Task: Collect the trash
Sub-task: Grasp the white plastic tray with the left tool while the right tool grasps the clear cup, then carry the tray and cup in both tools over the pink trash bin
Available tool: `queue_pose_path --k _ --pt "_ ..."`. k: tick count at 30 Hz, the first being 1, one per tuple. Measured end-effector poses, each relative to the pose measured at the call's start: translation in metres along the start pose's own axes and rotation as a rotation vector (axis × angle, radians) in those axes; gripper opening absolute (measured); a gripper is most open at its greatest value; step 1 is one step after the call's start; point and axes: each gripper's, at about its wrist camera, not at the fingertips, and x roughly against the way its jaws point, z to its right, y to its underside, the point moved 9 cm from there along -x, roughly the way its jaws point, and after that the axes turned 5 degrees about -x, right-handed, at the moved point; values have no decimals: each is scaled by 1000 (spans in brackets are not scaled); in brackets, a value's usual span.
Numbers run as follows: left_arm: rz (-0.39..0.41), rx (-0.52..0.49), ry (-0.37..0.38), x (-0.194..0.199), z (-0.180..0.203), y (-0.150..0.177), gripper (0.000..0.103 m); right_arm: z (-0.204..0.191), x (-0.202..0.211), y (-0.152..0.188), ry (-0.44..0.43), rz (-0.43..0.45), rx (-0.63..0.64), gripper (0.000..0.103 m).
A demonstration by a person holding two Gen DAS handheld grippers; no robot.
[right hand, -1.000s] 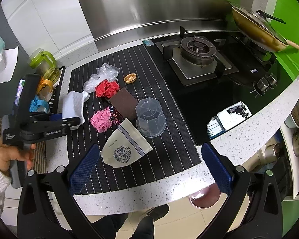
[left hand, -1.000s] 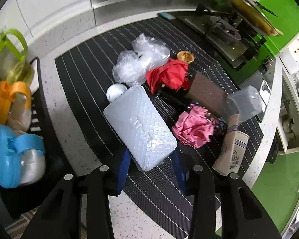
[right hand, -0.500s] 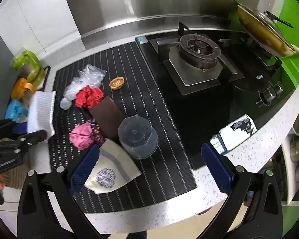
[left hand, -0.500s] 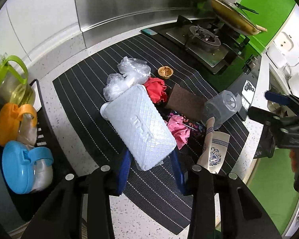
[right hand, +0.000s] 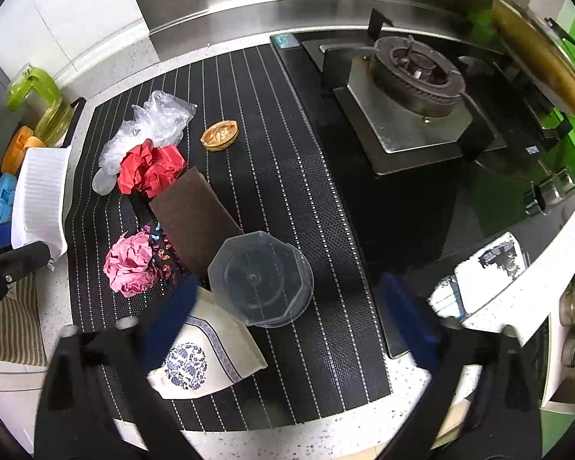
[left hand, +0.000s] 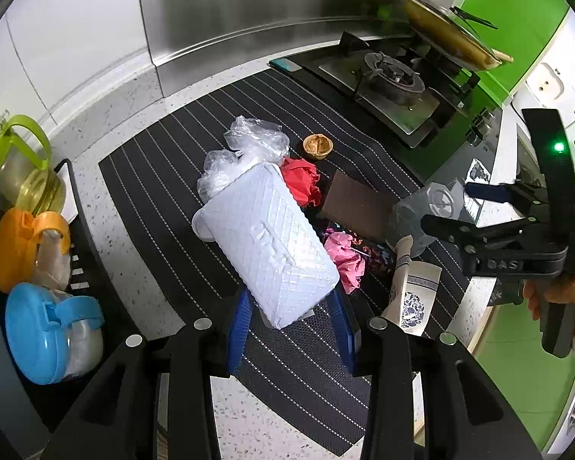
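My left hand-held gripper [left hand: 291, 316] points steeply down, jaws clamped. My right hand-held gripper [right hand: 291, 308], also pointing down, jaws wide, just been closing.

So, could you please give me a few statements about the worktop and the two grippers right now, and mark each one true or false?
1. The left gripper is shut on the white box. True.
2. The right gripper holds the clear plastic tub. False: its jaws are open on either side of the tub, and have just been closing.
3. The walnut shell lies on the striped mat. True.
4. The crumpled red paper lies on the stove. False: it lies on the mat, beside the clear plastic bag.
5. The brown pad lies between the red paper and the tub. True.
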Motion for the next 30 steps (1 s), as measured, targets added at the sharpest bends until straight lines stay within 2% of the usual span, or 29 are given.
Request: queue_pose_path --k 2,4,5,12,20,26,30 --pt "-2 0 2 -1 0 0 38 -1 -3 0 -3 -5 8 73" --pt "-4 -2 3 -2 1 -1 38 -3 -6 -1 -13 -9 15 55" --pt "-5 -3 4 -2 1 -1 38 -3 -6 -1 -11 -9 16 49" --pt "1 -23 10 0 5 -4 38 -3 9 -5 -22 37 2 49" --pt "47 -154 38 29 35 -18 38 3 79 9 11 132 -55 49" --pt "91 -332 113 52 86 -24 38 28 143 54 85 227 -195 49" --pt "106 -463 188 60 134 -14 38 57 181 112 164 272 -330 49"
